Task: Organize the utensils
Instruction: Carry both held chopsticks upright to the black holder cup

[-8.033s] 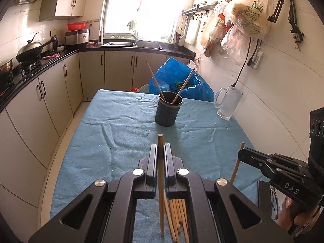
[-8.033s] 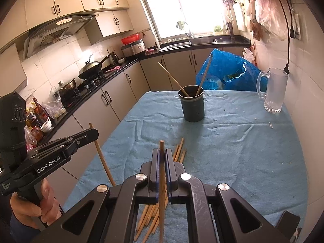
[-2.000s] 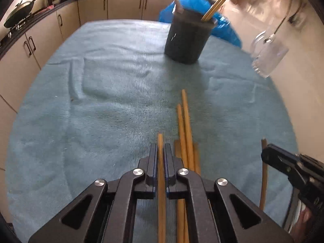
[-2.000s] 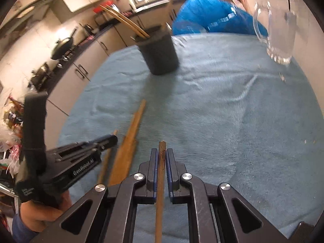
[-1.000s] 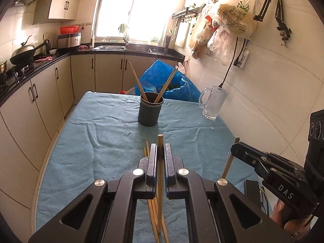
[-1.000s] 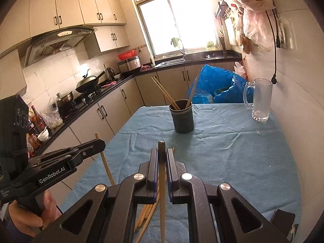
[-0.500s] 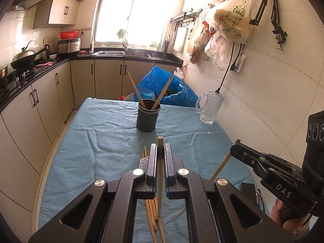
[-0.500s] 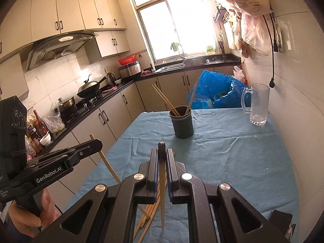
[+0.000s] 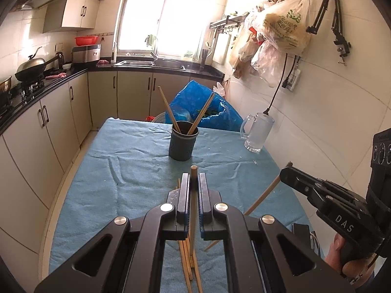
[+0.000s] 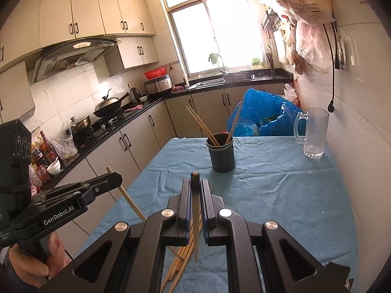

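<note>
Left wrist view, left gripper point(image 9: 193, 183) clamping chopstick point(image 9: 193, 210), holder point(image 9: 182, 143) apparently beyond

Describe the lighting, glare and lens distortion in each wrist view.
Left wrist view: the window is blown out white, washing the sink area; fisheye bends the tiled wall and darkens the corners; the left hand-held gripper and its chopstick stay sharp. Right wrist view: the same window glares, cabinets curve, and the utensil cup reads clearly with no motion blur.
</note>
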`<state>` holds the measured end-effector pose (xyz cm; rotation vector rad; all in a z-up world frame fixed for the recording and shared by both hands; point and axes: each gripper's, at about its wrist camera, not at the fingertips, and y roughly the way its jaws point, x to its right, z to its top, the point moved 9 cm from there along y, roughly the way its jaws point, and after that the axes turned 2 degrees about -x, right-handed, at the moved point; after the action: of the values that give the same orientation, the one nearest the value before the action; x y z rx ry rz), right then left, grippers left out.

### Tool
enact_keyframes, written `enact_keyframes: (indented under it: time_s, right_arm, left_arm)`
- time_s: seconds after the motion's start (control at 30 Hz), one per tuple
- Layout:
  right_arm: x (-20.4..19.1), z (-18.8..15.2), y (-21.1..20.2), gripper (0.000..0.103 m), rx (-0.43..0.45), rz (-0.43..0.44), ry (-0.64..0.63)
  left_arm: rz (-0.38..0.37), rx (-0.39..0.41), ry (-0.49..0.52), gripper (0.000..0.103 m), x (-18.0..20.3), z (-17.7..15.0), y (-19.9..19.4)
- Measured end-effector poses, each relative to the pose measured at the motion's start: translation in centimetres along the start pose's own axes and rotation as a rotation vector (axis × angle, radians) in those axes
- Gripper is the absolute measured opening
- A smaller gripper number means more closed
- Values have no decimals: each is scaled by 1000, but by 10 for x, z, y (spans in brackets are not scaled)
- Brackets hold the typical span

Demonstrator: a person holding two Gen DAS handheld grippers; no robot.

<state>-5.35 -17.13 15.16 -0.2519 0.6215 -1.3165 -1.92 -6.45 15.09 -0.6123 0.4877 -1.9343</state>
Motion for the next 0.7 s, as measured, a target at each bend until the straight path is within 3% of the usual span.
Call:
enact_keyframes:
  time_s: [0.7]
  right_arm:
    - [26,42,7,8,-10,10,64]
  left_arm:
    - [8,-19,-12,5,-20,34,12]
